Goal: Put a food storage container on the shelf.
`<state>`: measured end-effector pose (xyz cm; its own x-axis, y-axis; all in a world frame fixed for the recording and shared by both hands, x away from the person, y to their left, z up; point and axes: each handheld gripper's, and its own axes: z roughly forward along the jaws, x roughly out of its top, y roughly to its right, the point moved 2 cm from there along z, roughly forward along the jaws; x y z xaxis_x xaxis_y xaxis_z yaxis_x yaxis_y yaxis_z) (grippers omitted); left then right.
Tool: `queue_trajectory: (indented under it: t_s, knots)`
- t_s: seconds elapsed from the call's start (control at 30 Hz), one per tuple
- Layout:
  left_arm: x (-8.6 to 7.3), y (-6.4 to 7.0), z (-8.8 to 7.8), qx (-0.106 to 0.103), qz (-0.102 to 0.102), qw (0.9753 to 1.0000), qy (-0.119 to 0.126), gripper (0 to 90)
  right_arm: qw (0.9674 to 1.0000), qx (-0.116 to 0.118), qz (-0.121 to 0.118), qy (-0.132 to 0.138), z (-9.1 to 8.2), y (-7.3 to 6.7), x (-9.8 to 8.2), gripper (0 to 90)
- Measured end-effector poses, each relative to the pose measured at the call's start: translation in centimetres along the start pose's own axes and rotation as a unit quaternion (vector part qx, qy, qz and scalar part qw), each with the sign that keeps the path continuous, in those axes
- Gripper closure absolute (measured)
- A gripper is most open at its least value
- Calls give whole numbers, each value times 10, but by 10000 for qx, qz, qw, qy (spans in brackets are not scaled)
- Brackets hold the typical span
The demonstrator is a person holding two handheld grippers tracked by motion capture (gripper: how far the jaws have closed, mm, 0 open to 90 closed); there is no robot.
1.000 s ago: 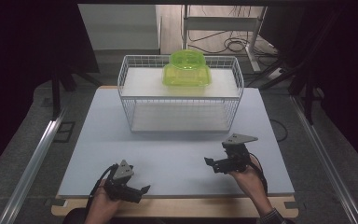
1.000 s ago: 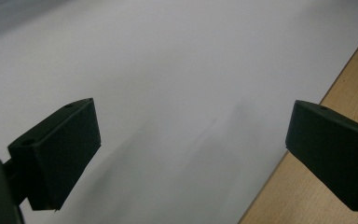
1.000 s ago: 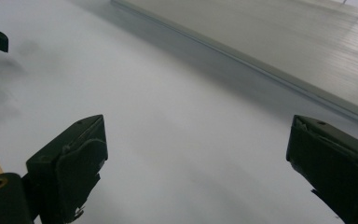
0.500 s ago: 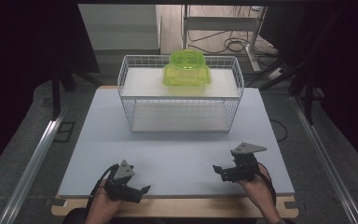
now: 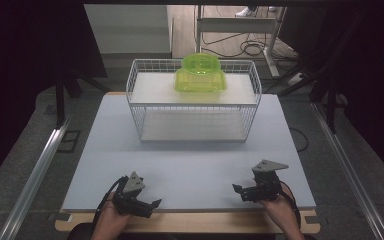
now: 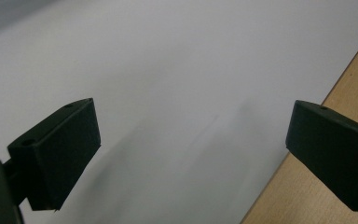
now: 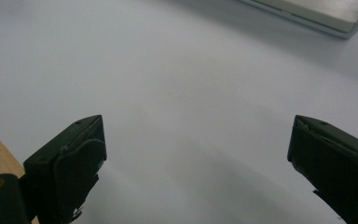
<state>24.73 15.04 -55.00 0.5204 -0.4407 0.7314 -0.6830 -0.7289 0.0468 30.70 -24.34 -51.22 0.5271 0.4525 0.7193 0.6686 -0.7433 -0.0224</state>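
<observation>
A translucent green lidded container (image 5: 200, 74) sits on the top shelf of a white wire rack (image 5: 194, 102) at the far side of the table. My left gripper (image 5: 152, 206) rests near the front edge at the left, open, with nothing between its jaws (image 6: 191, 154). At the front right my right gripper (image 5: 239, 192) is also open and empty, its jaws wide apart over the bare white board (image 7: 196, 154). Both grippers are far from the rack and the container.
The white board (image 5: 190, 160) lies on a wooden tabletop whose front strip (image 5: 205, 222) shows along the near edge. Metal rails (image 5: 35, 175) flank both sides. Cables (image 5: 250, 47) lie on the floor behind the rack.
My right gripper has drawn back toward the front edge and lowered. The left gripper has stayed put.
</observation>
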Motion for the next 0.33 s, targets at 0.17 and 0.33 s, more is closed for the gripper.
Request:
queue_trajectory:
  t_s: [0.17, 0.33]
  knots:
    - [0, 0, 0, -2, -6, 10000, -4, 26, 9999, -39, -31, -143, 2, 0, -6, 43]
    - [0, 0, 0, -13, -13, 10000, 11, 26, 9997, -85, 4, -238, 3, 2, -9, 40]
